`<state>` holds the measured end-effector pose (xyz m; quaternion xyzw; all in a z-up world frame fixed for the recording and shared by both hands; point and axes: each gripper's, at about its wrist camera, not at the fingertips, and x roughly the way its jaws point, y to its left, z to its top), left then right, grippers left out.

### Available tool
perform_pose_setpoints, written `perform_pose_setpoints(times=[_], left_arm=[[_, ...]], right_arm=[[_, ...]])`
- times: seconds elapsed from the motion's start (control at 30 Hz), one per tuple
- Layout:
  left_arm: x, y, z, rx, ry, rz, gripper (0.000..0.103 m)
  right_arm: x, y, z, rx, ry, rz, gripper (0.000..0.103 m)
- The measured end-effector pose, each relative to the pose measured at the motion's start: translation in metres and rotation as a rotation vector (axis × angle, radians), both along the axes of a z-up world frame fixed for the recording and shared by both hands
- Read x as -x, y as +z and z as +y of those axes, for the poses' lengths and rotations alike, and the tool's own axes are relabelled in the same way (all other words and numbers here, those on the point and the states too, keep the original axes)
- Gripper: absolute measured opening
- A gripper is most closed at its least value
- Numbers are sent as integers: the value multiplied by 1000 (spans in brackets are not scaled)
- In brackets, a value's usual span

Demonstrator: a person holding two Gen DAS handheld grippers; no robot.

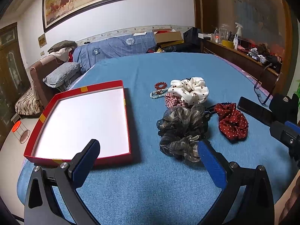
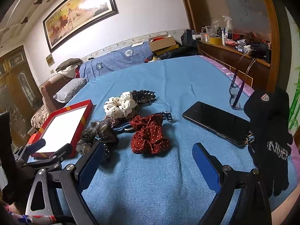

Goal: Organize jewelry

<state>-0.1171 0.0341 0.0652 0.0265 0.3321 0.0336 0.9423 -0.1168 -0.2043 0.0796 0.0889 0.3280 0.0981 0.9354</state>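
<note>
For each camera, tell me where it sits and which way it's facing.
Left wrist: sits on the left tongs, facing across the blue bed at the red box and grey scrunchie; own open fingers show.
Right wrist: sits on the right tongs, facing the red scrunchie, phone, glove; own open fingers and left tongs show.
Shared: box, scrunchies, phone.

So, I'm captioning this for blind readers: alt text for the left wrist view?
An open left gripper hovers over a blue bedspread, between an empty red tray and a pile of scrunchies, with bead bracelets behind.
</note>
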Motion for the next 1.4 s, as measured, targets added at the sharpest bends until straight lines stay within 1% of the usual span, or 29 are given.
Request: perform_pose_setpoints(times=[0.6, 1.03, 1.1, 1.27, 1.33, 1.4], left_arm=[[-6, -9, -1, 7, -15, 40, 103], [-8, -14, -1, 9, -21, 53, 103], [-9, -14, 1, 22, -26, 51, 103], [-15, -12, 15, 98, -37, 54, 103], [-17, -11, 17, 108, -38, 54, 100], [-19, -12, 17, 117, -43, 62, 98]], right_arm=[[-9, -9, -4, -6, -1, 29, 98], [-16, -13, -4, -6, 4, 47, 98], [-18, -13, -4, 2, 3, 49, 98], [-34, -11, -4, 39, 16, 55, 98], [-43, -14, -4, 30, 26, 71, 98], [-51, -16, -1, 32, 34, 67, 95]])
